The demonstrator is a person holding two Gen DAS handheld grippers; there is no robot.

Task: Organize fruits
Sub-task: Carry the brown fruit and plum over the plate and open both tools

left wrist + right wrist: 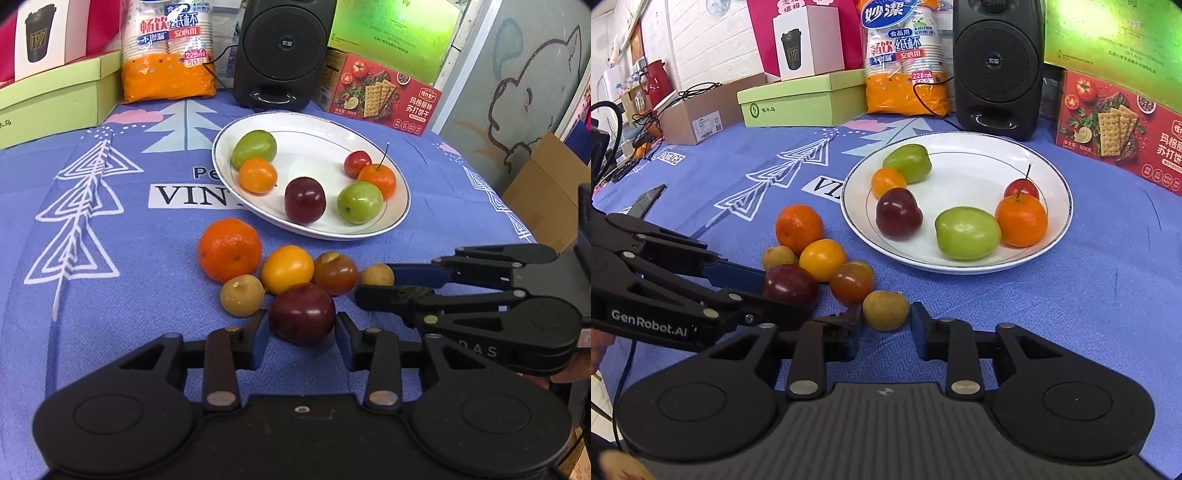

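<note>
Blue patterned cloth covers the bench [110, 258], with a white plate [400, 206] of fruit as landmark. Just in front of the plate sits a loose cluster. The left tool [302, 334] straddles the dark red plum [302, 314] at the cluster's near edge, jaws apart, pads not visibly pressing. The right tool [885, 325] has closed to its narrowest around the small brown longan [885, 309]. Both fruits are round, with no long axis; each lies straight ahead of its own tool.
</note>
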